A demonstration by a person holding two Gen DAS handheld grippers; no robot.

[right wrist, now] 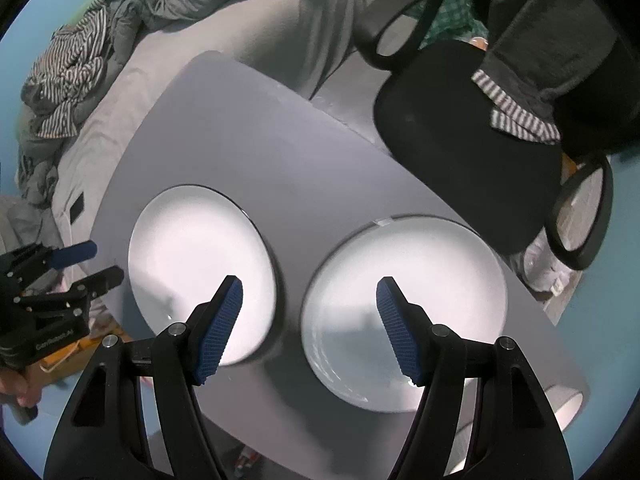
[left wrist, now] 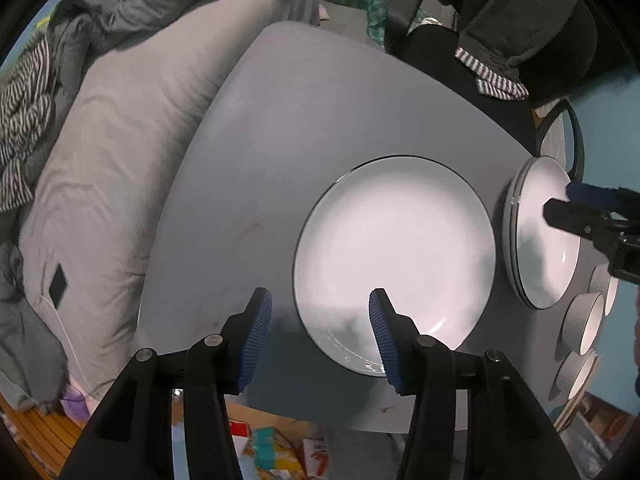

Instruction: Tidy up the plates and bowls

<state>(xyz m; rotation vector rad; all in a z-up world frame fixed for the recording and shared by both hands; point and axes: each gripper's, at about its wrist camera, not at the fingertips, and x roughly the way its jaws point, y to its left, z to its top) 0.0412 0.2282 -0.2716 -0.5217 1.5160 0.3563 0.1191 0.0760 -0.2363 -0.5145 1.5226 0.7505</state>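
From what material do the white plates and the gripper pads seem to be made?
Single plate: probably glazed ceramic; glossy white, dark rim line, bright glints. Plate stack: the same look. Left gripper pads: likely rubber; matte blue, ribbed.

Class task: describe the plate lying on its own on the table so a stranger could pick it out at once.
Start at the grey table beside the bed. Two white, dark-rimmed plate spots sit side by side on it. Pick the single plate nearer the bed; its neighbour is a stack of plates next to the small bowls.
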